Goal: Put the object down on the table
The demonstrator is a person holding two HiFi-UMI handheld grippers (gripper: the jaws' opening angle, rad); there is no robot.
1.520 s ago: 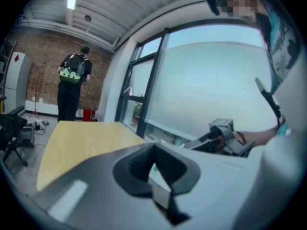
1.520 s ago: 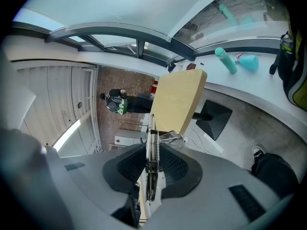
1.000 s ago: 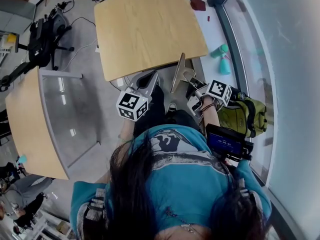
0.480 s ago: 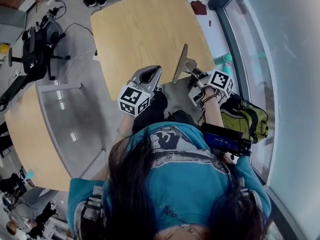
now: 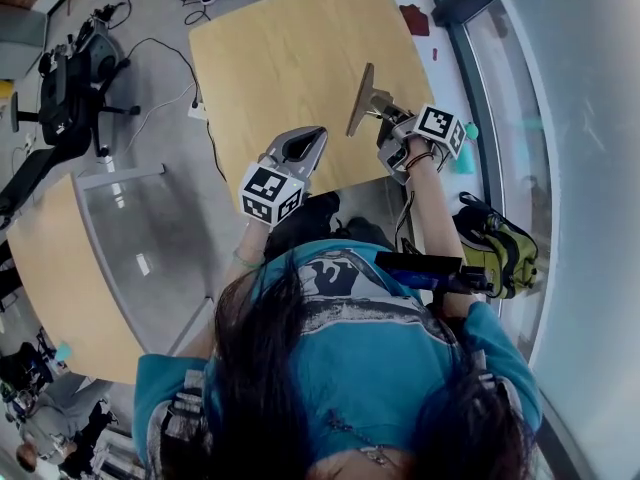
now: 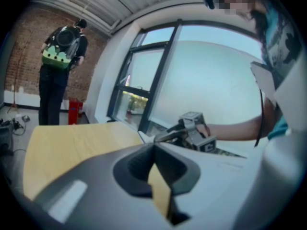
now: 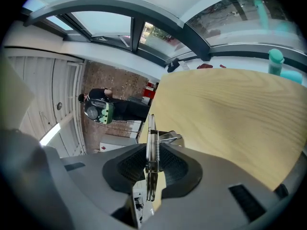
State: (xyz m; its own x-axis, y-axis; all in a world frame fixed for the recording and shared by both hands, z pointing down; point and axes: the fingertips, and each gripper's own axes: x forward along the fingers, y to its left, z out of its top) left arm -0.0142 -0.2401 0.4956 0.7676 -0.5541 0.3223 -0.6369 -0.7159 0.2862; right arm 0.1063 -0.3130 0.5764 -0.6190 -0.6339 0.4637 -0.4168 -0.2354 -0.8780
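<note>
A thin brown clipboard (image 5: 360,99) with a metal spring clip stands on edge above the right part of the light wooden table (image 5: 280,58). My right gripper (image 5: 386,114) is shut on its clip end; in the right gripper view the clipboard (image 7: 151,138) runs edge-on between the jaws of the right gripper (image 7: 151,178), with the table (image 7: 230,114) beyond. Whether the board touches the tabletop I cannot tell. My left gripper (image 5: 306,144) hovers at the table's near edge, shut with nothing in it. In the left gripper view the left gripper (image 6: 154,174) has its jaws together.
A teal bottle (image 5: 466,154) and a green backpack (image 5: 498,250) lie on the floor by the window at right. A dark red thing (image 5: 413,20) sits beyond the table. A second table (image 5: 50,268) and black equipment (image 5: 65,78) are at left. A person (image 6: 61,75) stands far off.
Both grippers have moved forward from the table's near edge. The right one has carried the clipboard out over the tabletop. The left gripper stays shut and empty.
</note>
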